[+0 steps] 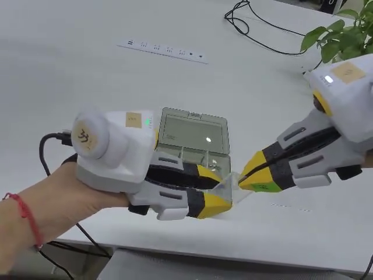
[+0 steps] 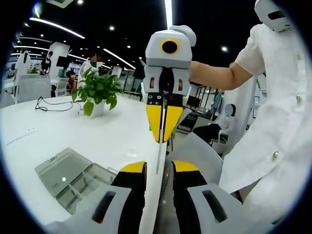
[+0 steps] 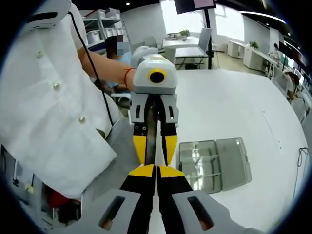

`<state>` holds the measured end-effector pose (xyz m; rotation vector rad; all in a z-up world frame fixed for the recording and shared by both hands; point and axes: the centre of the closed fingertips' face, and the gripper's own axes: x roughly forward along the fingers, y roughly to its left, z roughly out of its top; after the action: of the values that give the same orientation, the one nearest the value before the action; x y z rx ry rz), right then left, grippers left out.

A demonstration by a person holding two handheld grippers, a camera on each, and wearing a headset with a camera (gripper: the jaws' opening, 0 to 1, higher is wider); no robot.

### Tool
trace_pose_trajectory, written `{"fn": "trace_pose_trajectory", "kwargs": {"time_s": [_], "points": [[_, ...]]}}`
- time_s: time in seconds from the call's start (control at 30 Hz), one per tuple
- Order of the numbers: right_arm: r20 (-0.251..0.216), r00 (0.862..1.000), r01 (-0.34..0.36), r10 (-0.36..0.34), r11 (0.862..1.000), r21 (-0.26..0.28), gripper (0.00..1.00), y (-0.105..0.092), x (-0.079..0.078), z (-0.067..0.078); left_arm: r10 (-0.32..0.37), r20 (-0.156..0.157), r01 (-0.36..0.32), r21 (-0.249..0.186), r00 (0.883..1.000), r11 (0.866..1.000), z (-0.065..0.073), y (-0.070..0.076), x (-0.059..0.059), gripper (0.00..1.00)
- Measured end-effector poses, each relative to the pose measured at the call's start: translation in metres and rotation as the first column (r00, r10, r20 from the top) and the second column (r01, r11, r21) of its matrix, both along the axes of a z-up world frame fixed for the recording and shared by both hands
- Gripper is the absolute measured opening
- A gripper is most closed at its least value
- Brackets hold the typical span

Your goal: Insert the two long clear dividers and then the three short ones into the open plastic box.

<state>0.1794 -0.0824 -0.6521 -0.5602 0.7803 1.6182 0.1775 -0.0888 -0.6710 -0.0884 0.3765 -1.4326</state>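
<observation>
The open clear plastic box [image 1: 193,135] lies on the white table [image 1: 87,76], lid back, just beyond both grippers; it is also seen low left as the box [image 2: 73,176] and at the right as the box [image 3: 214,163]. A thin clear divider [image 1: 231,188] hangs over the table's front edge. My right gripper [image 1: 243,176] is shut on its right end, and its own view has the tips [image 3: 157,171] pressed together. My left gripper [image 1: 215,188] faces it, its jaws standing apart on either side of the divider [image 2: 158,158].
A white power strip [image 1: 163,51] lies at the back, with a black cable [image 1: 256,26] and a potted plant [image 1: 341,35] at the back right. The table's front edge [image 1: 245,254] runs just below the grippers. The person's white sleeve [image 2: 273,122] is close by.
</observation>
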Motion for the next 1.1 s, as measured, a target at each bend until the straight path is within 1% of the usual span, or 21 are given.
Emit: {"fn": "trace_pose_trajectory", "kwargs": {"time_s": [0.07,0.2,0.27,0.33,0.4,0.5,0.53,0.57,0.6,0.77,0.83,0.93,1.0,1.1], "points": [[0.004,1.000,0.005,-0.005,1.000,0.002,0.03,0.001,0.002,0.000,0.009,0.004,-0.009,0.004,1.000,1.000,-0.001,0.003,0.001,0.20],[0.010,1.000,0.006,-0.006,1.000,0.004,0.03,0.003,0.003,0.000,0.031,0.009,-0.031,0.015,0.999,0.999,-0.005,0.008,0.004,0.29],[0.012,1.000,0.008,-0.008,1.000,0.004,0.03,0.004,0.004,0.000,0.043,0.006,-0.043,0.028,0.999,0.999,-0.009,0.012,0.005,0.32],[0.015,1.000,0.011,-0.011,1.000,0.004,0.03,0.004,0.006,-0.001,0.060,0.011,-0.061,0.039,0.998,0.997,-0.012,0.016,0.007,0.38],[0.017,1.000,0.014,-0.014,1.000,0.006,0.03,0.005,0.007,-0.001,0.071,0.016,-0.071,0.040,0.997,0.997,-0.013,0.019,0.008,0.42],[0.021,1.000,0.018,-0.018,1.000,0.009,0.03,0.007,0.009,-0.001,0.082,0.012,-0.083,0.054,0.997,0.995,-0.017,0.024,0.009,0.46],[0.023,1.000,0.019,-0.020,1.000,0.010,0.03,0.008,0.010,-0.001,0.089,0.027,-0.090,0.064,0.996,0.994,-0.019,0.027,0.010,0.49],[0.024,0.999,0.021,-0.021,1.000,0.010,0.03,0.009,0.011,-0.001,0.095,0.030,-0.097,0.070,0.995,0.993,-0.021,0.029,0.010,0.51],[0.026,0.999,0.022,-0.023,1.000,0.010,0.03,0.009,0.012,-0.001,0.100,0.027,-0.101,0.073,0.995,0.992,-0.022,0.030,0.011,0.54],[0.033,0.999,0.030,-0.031,0.999,0.013,0.03,0.010,0.016,-0.002,0.125,0.034,-0.127,0.086,0.992,0.988,-0.027,0.040,0.012,0.63],[0.035,0.999,0.035,-0.035,0.999,0.016,0.03,0.011,0.018,-0.002,0.136,0.044,-0.139,0.093,0.990,0.986,-0.028,0.044,0.014,0.67],[0.039,0.998,0.038,-0.038,0.999,0.018,0.03,0.013,0.020,-0.002,0.154,0.042,-0.157,0.095,0.987,0.983,-0.030,0.049,0.016,0.73],[0.045,0.998,0.039,-0.040,0.999,0.016,0.03,0.014,0.023,-0.003,0.163,0.048,-0.167,0.104,0.986,0.980,-0.032,0.053,0.017,0.78],[0.047,0.998,0.041,-0.041,0.999,0.016,0.03,0.018,0.025,-0.005,0.175,0.052,-0.180,0.112,0.983,0.977,-0.035,0.058,0.019,0.81]]}}
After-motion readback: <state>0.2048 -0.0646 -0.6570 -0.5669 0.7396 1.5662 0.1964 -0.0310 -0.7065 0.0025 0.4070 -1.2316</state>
